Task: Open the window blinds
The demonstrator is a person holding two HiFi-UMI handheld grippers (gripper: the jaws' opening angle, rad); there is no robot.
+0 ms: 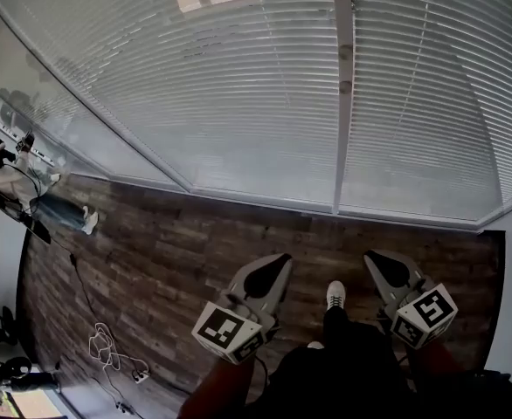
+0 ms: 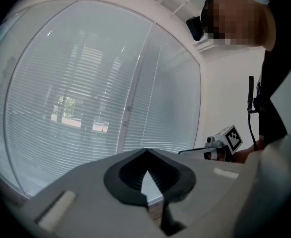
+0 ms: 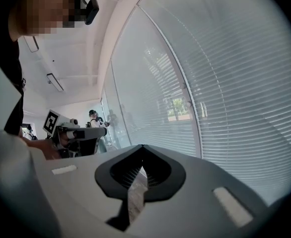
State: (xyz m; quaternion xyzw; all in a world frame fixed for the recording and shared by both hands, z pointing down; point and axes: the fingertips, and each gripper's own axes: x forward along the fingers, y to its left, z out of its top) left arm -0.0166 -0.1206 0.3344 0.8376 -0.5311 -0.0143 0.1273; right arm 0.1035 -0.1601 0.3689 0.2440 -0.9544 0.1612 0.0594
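Both tools are seen lowest in the head view: the left gripper [image 1: 272,267] and the right gripper [image 1: 383,264] are shut tight, and nothing is held in either. Window blinds [image 1: 238,85] are found ahead, well apart from them, with the slats mostly closed beside a white post [image 1: 343,147]. Thin slats could be bent if they are poked or pinched by the jaws, and the small knobs [image 1: 345,52] on the post could be missed. Only wood floor [image 1: 177,243] is seen in between, with loose wires [image 1: 107,347] lying far left near another person [image 1: 16,186]
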